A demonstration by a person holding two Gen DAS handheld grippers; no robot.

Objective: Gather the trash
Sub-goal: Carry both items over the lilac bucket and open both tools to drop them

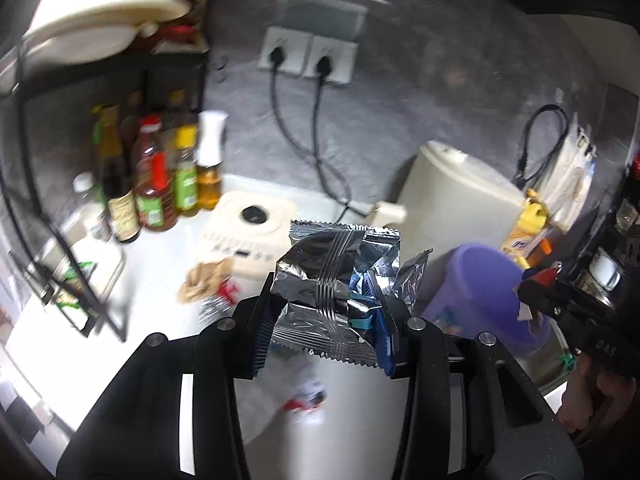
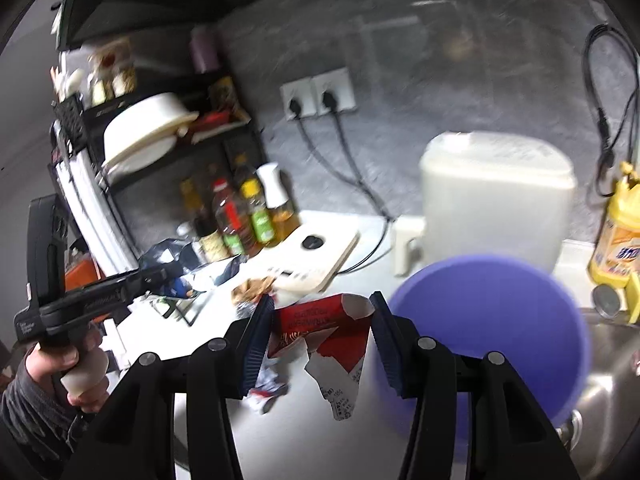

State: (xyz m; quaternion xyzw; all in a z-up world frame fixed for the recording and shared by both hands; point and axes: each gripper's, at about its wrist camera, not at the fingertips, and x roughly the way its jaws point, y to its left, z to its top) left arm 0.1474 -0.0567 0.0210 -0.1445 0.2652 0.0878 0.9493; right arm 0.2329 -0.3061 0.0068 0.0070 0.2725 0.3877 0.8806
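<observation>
**Both hands loaded, bin right there, more scraps on the counter**

Left wrist view: the left gripper (image 1: pixel 326 312) is pinching a crumpled silver foil wrapper (image 1: pixel 336 284), lifted clear of the white counter (image 1: pixel 160 288). The purple bin (image 1: pixel 480 300) sits just to the right, near the sink. Down on the counter there's a brown crumpled scrap (image 1: pixel 206 280) beside the flat white appliance (image 1: pixel 248 232), plus a blurry red-and-white bit (image 1: pixel 304 396) under the gripper.

Right wrist view: the right gripper (image 2: pixel 320 336) is clamped on a torn red-and-white carton piece (image 2: pixel 324 344), held up just left of the bin's rim (image 2: pixel 420 280). You can see the other gripper off to the left with its foil. The brown scrap (image 2: pixel 252 286) and a crumpled bit (image 2: pixel 268 388) are lying on the counter.

So I'd say it's partway: two pieces picked up but neither in the bin yet, and at least two or three more to grab afterwards.
</observation>
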